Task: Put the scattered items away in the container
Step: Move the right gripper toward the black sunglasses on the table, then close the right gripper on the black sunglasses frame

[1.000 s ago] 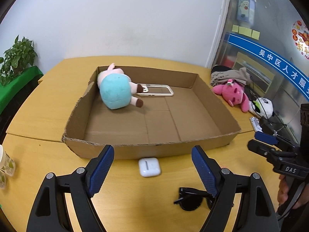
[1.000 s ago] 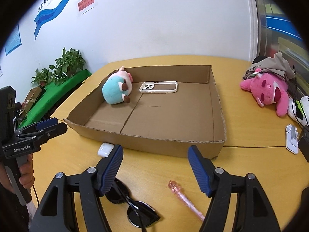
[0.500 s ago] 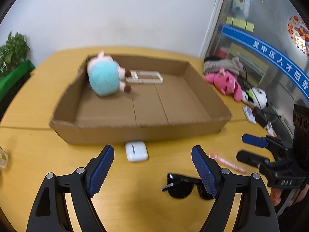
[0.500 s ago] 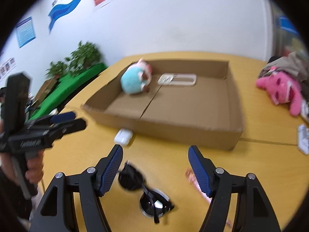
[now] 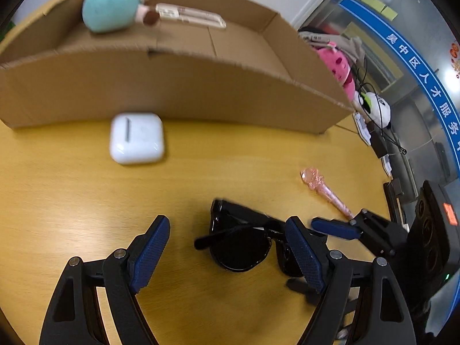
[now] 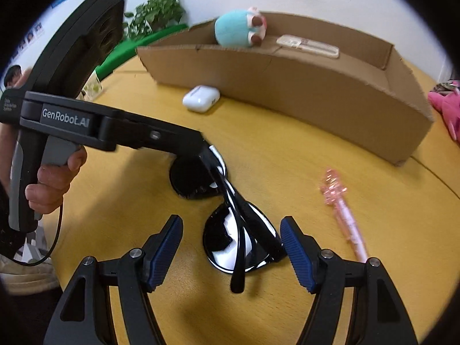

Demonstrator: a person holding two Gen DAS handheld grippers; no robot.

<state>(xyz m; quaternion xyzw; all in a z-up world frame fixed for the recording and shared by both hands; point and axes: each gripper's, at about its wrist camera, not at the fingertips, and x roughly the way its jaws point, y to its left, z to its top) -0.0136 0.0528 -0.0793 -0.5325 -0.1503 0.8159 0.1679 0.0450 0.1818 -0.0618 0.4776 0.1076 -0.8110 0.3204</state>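
- Blue-padded fingers on my left gripper stand wide apart and hold nothing; one lens of the sunglasses lies on the bench between them.
- My right gripper is just as wide and just as empty, straddling the other lens and a folded arm of the sunglasses.
- From the right wrist view, the left tool's tip sits right at the far lens; I cannot tell whether it touches.
- Step in hand, as I judge it: picking up the sunglasses, both tools converged on them. One would do.
- Next move calls for lowering one pair of fingers around the frame, closing gently across the bridge or a lens rim, then lifting over the near wall of the box.
- Risk: the glossy frame may slip or pivot if I pinch an arm only.
- Further out, the earbud case lies close to the box wall, and the pink pen lies to the right, apart from the sunglasses.
- Already in the box: teal plush and phone case, at the far end.
- Against half a second ago, both cameras have dropped and closed in: then the sunglasses sat ahead of the fingers, now they lie between them; the openings look unchanged.
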